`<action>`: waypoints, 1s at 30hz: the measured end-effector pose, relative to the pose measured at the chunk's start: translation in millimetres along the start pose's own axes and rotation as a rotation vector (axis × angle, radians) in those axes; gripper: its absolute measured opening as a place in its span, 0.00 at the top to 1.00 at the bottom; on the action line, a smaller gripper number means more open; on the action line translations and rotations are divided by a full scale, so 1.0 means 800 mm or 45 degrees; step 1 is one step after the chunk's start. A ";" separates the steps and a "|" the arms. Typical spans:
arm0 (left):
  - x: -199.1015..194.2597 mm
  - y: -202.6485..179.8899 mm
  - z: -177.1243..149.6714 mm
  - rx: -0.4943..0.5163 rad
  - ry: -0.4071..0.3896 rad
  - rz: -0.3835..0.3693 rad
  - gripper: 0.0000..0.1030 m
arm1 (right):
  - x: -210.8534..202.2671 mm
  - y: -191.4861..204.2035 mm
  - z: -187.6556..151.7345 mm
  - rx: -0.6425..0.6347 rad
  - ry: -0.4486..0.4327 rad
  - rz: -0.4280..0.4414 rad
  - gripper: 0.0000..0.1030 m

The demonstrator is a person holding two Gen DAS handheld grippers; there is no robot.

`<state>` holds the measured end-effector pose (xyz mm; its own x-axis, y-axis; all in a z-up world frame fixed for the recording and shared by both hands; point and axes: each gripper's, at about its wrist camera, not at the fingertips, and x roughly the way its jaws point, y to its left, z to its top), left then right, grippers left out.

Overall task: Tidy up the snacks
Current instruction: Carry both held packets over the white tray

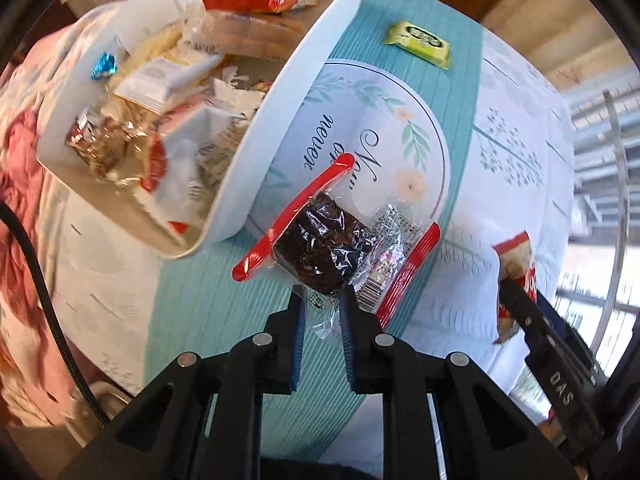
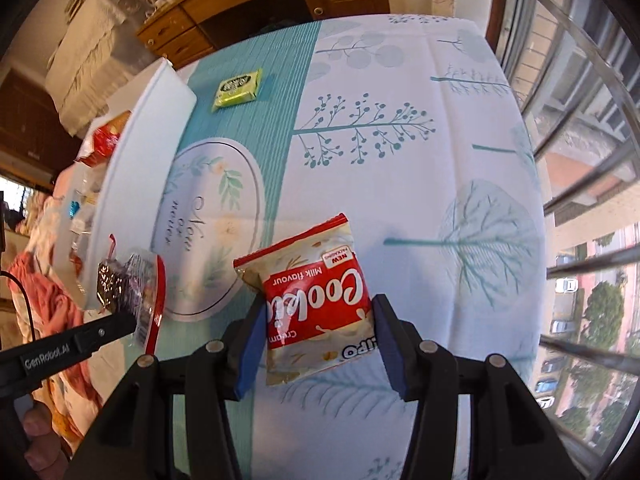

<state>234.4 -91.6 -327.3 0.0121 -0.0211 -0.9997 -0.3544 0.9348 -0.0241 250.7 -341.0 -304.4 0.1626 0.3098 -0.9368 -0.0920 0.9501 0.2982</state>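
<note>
My left gripper is shut on the clear wrapper edge of a dark brownie pack with red end seals, held just off the table beside the white bin. It also shows in the right wrist view. My right gripper is shut on a red and white cookie packet, lifted above the tablecloth; the packet shows at the right of the left wrist view. The bin holds several snack packs. A yellow-green packet lies on the teal strip at the far side.
The table carries a white cloth with tree prints and a teal runner with a round floral motif. A wooden cabinet stands beyond the table. Window bars run along the right. A pink floral cloth lies left of the bin.
</note>
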 end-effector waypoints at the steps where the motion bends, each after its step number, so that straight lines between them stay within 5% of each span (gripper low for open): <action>1: -0.007 0.001 -0.003 0.024 0.007 0.002 0.86 | -0.004 0.002 -0.003 0.007 0.003 0.004 0.50; 12: -0.077 0.059 -0.016 0.175 -0.005 -0.035 0.86 | -0.024 0.070 -0.034 0.063 0.102 -0.105 0.50; 30: -0.122 0.205 0.072 0.415 -0.127 -0.125 0.85 | -0.016 0.246 -0.050 0.244 0.026 -0.176 0.50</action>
<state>229.1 84.3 -233.6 0.1286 -0.0967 -0.9870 -0.0302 0.9944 -0.1014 190.9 -159.5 -241.4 0.1407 0.1776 -0.9740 0.1180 0.9738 0.1946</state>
